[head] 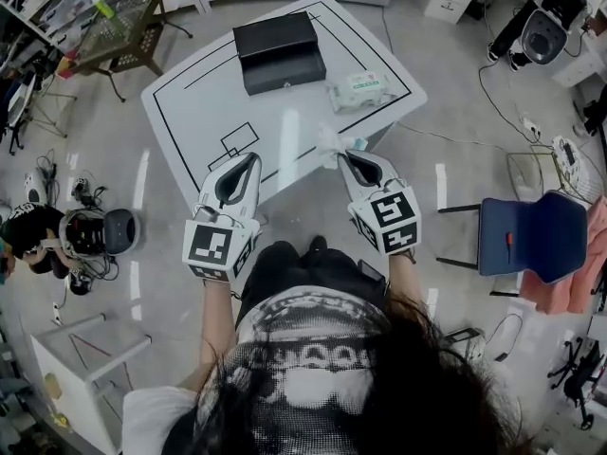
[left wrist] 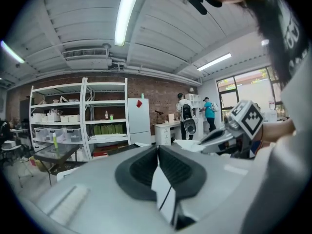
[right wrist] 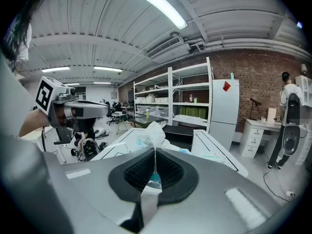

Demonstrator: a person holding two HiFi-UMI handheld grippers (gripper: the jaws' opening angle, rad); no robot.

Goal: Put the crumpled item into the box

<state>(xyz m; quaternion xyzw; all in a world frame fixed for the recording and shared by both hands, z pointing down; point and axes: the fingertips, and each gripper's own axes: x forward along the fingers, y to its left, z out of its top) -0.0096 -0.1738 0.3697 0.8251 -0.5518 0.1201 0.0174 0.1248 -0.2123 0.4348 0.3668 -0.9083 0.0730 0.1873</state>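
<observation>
- The right gripper [head: 345, 155], a grey shell with black ribbed pads, was clamped on a crumpled white item with blue print [head: 329, 142].
- In the right gripper view the pads pinched the item's lower part, and the rest stuck up above the jaw tips.
- The item was held at the near edge of the white table with black line markings [head: 204, 112].
- A black rectangular box [head: 278, 50] sat toward the far side of the table, well apart from the held item.
- A flat white soft pack with green print [head: 360, 91] lay near the box, to its right, between the box and the right gripper.
- The left gripper [head: 252, 157], of the same build, had its jaws pressed together with nothing between them.
- It was held beside the right gripper, apart from it, at the same near edge.
</observation>
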